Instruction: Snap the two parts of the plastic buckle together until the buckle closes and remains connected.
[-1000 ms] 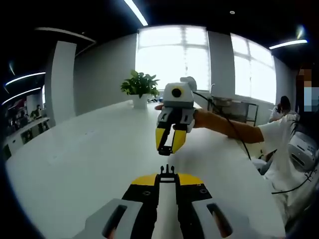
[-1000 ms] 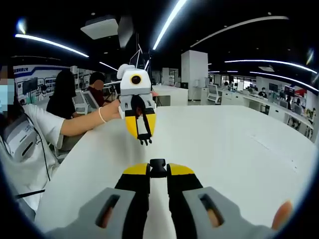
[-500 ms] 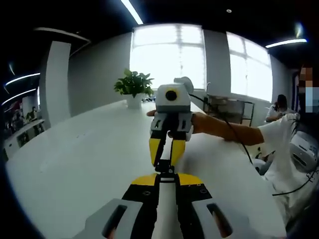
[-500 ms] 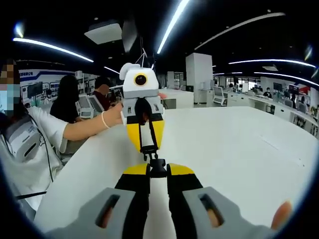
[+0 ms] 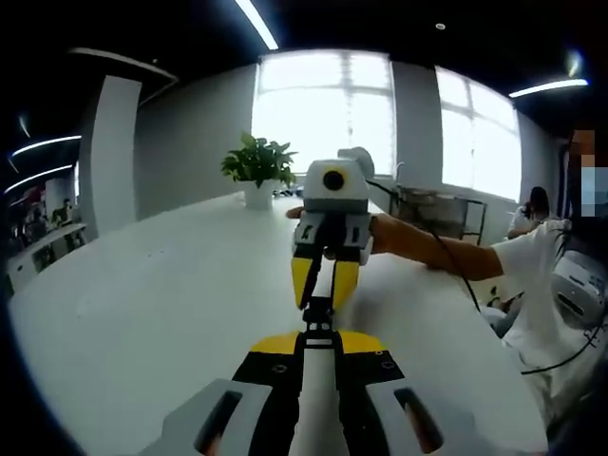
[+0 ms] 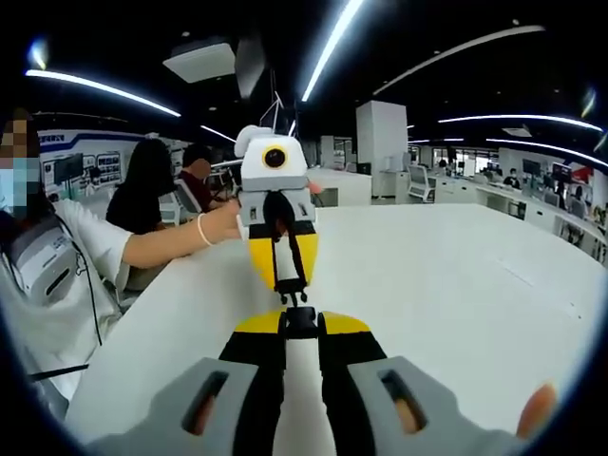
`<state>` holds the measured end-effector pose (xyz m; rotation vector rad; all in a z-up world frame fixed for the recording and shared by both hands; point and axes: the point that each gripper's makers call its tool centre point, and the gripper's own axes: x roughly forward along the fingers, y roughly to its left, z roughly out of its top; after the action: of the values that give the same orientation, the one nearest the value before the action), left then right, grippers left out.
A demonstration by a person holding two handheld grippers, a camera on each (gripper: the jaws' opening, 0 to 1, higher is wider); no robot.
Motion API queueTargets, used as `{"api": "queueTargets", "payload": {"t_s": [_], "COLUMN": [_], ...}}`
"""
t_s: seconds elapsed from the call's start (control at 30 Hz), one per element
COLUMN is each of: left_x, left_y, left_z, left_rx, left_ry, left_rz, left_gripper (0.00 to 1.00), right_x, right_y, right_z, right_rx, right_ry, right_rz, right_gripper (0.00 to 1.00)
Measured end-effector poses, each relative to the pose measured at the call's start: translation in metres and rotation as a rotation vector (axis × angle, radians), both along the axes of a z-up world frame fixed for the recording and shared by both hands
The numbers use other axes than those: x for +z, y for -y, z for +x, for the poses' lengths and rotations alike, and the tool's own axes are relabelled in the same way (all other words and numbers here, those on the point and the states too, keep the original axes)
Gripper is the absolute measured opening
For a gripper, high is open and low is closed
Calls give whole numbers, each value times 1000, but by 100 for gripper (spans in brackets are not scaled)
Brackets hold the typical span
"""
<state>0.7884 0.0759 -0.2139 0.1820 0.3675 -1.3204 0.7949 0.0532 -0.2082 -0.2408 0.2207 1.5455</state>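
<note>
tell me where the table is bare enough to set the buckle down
Bare white table runs wide between the grippers and the potted plant, and also on the far side in the right gripper view. It is crowded where the left gripper meets the right gripper.

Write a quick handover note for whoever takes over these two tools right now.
Left tool: shut on pronged half.
Right tool: shut on socket half.
Both are held above the white table, tip to tip, halves lined up and meeting or nearly so.
Done: both halves gripped and aligned.
Left: I can't tell if the buckle has latched; push together, then check that it holds.
</note>
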Motion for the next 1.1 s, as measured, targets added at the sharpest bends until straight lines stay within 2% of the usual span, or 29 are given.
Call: {"api": "queueTargets", "payload": {"t_s": [0.17,0.33,0.53,0.7,0.97,1.1], "left_x": [-6,-24,-26,-38,-47,-44], "left_y": [2,-3,-6,-7,-10,-9], "left_z": [-3,-1,-1,2,1,1], "left_rx": [-2,17,26,26,11,17], "left_ry": [-13,-36,-70,-91,-107,-113], "left_rz": [8,71,40,78,108,89], "left_gripper": [12,12,12,12,12,15], "right_x": [-4,-19,-26,-35,-45,-47], "right_y": [-2,1,0,0,0,1], "right_z": [-2,-1,-3,-4,-9,-9], "right_rx": [6,1,7,12,17,17], "right_ry": [-2,-9,-37,-48,-54,-51], "right_rz": [-14,-69,-79,-107,-148,-158], "right_gripper": [13,13,13,13,13,13]}}
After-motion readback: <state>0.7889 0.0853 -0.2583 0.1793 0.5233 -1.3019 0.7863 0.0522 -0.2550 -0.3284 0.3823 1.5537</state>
